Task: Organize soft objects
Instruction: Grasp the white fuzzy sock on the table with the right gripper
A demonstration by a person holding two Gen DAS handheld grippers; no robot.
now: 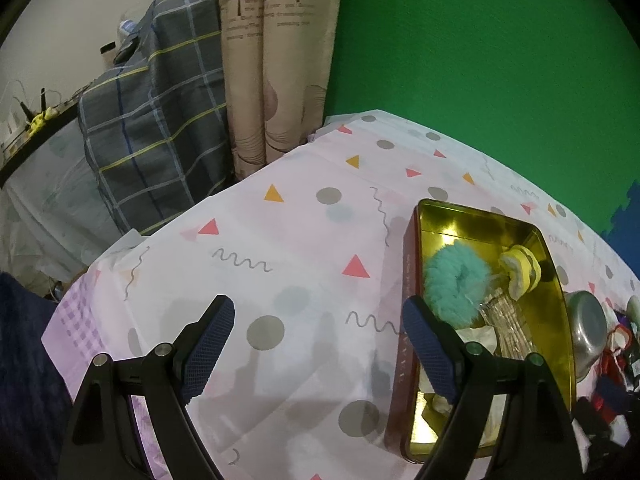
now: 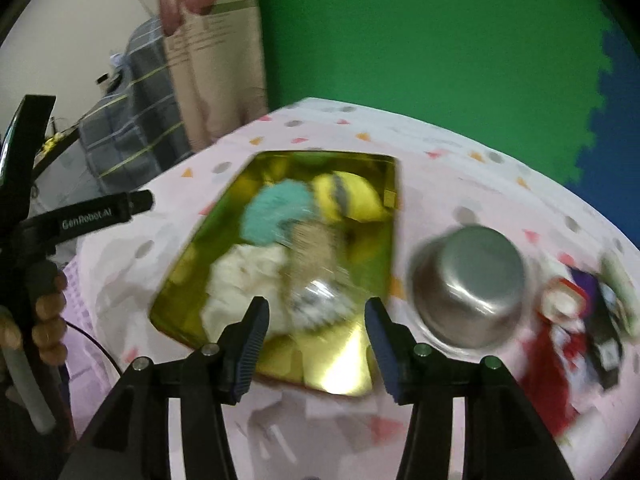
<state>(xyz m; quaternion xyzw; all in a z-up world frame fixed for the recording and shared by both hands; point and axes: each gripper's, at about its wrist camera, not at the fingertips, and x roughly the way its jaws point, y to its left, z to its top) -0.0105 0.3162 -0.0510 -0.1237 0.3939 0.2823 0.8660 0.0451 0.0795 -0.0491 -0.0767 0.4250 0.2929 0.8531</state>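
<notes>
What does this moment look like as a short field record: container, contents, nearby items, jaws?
container: gold tin, open, on the patterned tablecloth
contents: teal scrunchie, yellow plush toy, white soft item, glittery piece
beside tin: steel bowl, upside down; red and dark soft items beyond it
left gripper: jaws open, empty
right gripper: jaws open, empty, view blurred
</notes>
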